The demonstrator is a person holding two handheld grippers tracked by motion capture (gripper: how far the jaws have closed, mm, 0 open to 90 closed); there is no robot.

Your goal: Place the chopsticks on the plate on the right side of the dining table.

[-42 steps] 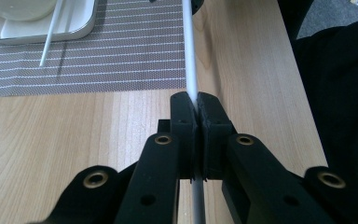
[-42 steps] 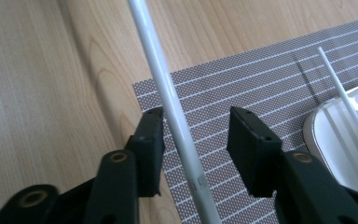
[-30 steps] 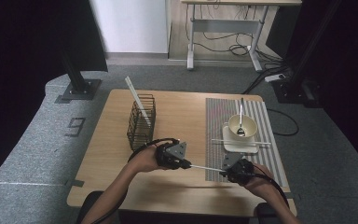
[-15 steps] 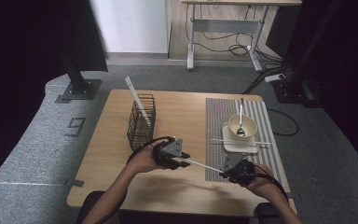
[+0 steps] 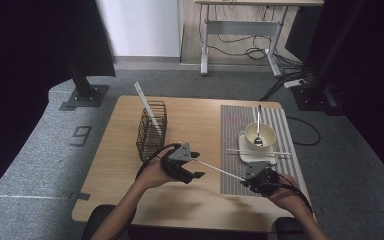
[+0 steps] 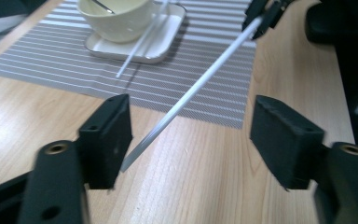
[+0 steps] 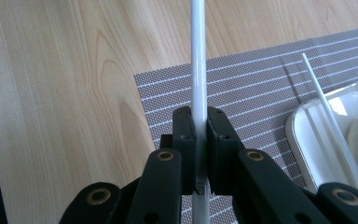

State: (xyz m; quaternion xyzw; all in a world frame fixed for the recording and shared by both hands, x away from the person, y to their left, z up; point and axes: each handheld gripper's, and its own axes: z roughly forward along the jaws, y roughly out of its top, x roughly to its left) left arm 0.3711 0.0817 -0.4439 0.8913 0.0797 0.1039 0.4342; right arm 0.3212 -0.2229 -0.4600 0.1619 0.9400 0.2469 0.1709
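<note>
**Handover of the white stick: left jaws released**

Since the earlier frames my left gripper (image 5: 196, 166) had just been opening; a second before it was clamped on the near end of the white stick (image 5: 223, 172), and now its jaws stood apart. In the left gripper view the stick (image 6: 193, 87) lay between the two pads, its tip just beside one pad, with a clear gap to the other; no pad pressed on it. Both hands kept their places.

My right gripper (image 5: 254, 181) was closed on the stick's other end. In the right gripper view both pads pinched the stick (image 7: 197, 74), which ran straight up between them.

The stick spanned the gap between the two grippers, above the wooden table (image 5: 195, 115) at the edge of the striped placemat (image 5: 235, 130). Farther back on the placemat stood a bowl (image 5: 260, 134) on a white tray (image 5: 250, 155), with a second stick (image 5: 280, 153) lying across the tray. A wire basket (image 5: 151, 131) stood to my left, holding another stick (image 5: 145, 100).
</note>
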